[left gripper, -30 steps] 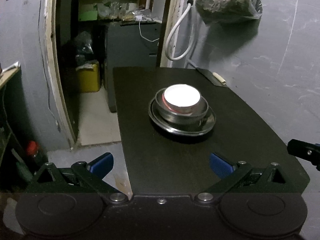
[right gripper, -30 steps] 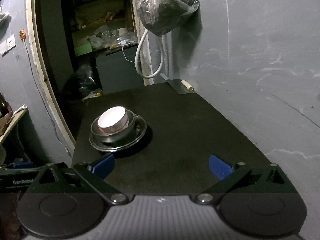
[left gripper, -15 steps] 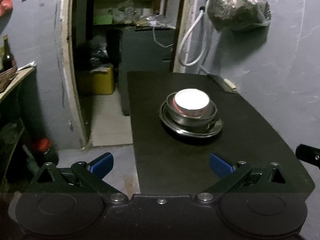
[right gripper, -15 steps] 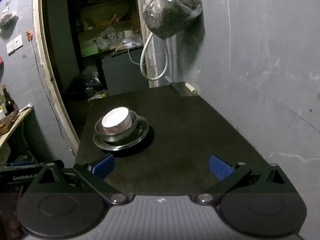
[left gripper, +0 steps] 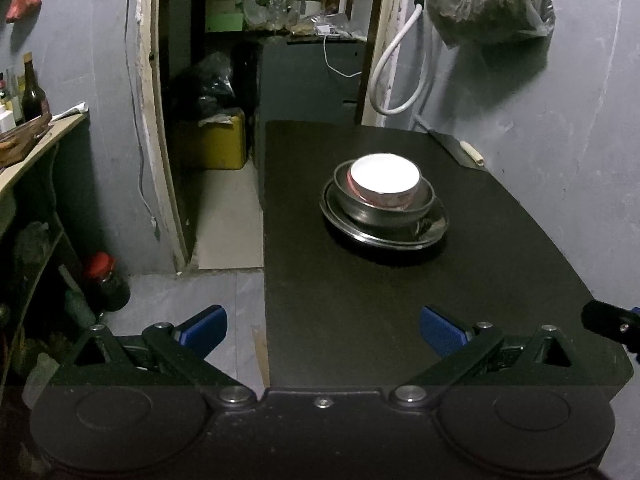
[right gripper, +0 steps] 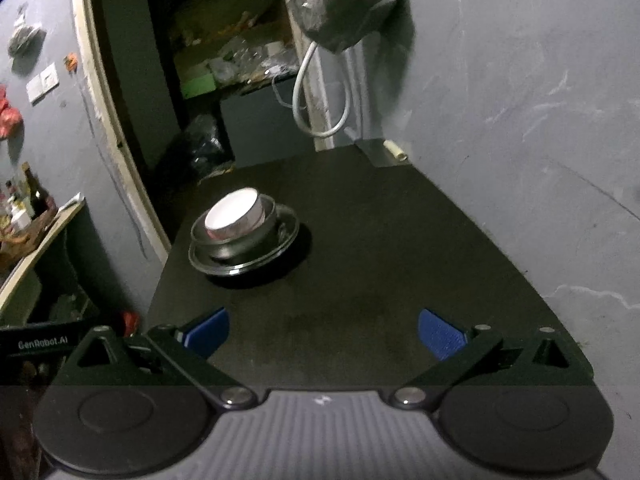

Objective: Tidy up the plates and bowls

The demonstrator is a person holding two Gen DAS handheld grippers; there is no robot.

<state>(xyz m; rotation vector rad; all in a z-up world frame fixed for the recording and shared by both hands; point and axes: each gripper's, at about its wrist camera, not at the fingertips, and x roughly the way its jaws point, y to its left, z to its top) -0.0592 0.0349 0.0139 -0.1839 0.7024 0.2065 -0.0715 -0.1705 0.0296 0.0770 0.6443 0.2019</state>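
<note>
A white bowl with a reddish side point(left gripper: 385, 184) sits inside a steel bowl point(left gripper: 360, 210), which sits on a steel plate point(left gripper: 434, 226) on the black table point(left gripper: 360, 320). The stack also shows in the right wrist view: white bowl point(right gripper: 232, 216), steel bowl point(right gripper: 224, 246), plate point(right gripper: 286, 236). My left gripper point(left gripper: 323, 330) is open and empty, well short of the stack, near the table's front left. My right gripper point(right gripper: 323, 330) is open and empty over the table's front, the stack ahead to its left.
A knife with a pale handle point(left gripper: 460, 148) lies at the table's far right corner by the grey wall. A bagged bundle point(left gripper: 488, 0) and a white hose point(left gripper: 394, 76) hang above. A doorway with a yellow container point(left gripper: 218, 144) is to the left, and a shelf with bottles point(left gripper: 32, 96).
Both grippers have drawn back and risen a little from the stack, which looks smaller and farther. The left view has swung left. The stack has not moved.
</note>
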